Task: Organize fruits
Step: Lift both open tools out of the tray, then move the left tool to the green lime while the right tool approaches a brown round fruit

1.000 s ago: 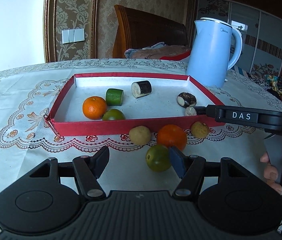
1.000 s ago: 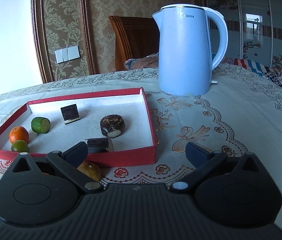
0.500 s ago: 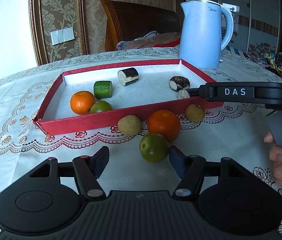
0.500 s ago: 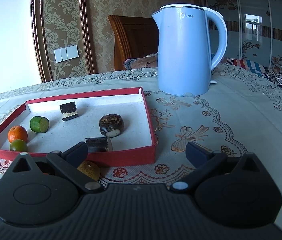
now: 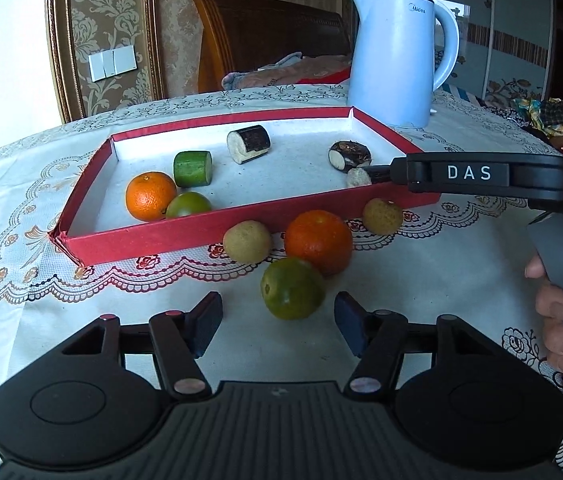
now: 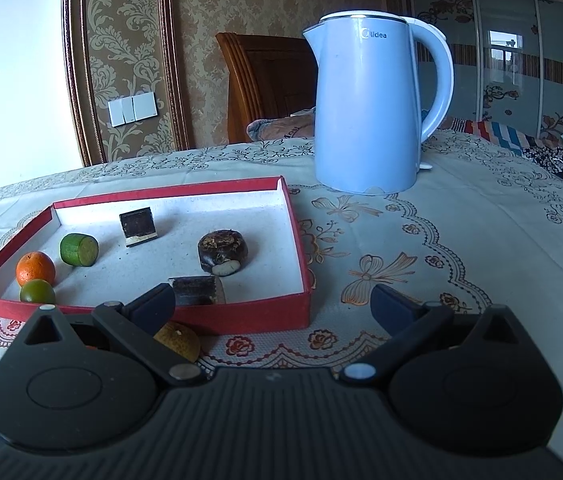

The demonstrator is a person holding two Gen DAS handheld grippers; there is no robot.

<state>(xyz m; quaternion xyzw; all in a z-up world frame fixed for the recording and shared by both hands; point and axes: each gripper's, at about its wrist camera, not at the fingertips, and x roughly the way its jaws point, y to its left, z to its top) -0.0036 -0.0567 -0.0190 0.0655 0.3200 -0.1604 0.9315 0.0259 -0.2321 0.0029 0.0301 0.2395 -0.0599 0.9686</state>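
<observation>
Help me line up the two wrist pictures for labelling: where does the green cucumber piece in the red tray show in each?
Left wrist: the green cucumber piece lies left of centre in the red tray, just behind the orange.
Right wrist: it sits at the tray's left end, upper left of the gripper.
Shared landmark: the blue kettle behind the tray.

Table (image 5: 441,280): tray (image 5: 169,236), kettle (image 5: 397,60), fruits (image 5: 292,288).

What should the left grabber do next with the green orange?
Probably ease forward a little, then close. The left gripper is open, and the green orange sits on the tablecloth just ahead of its fingertips, not yet between them. It is outside the red tray, where other fruit already lies.
</observation>
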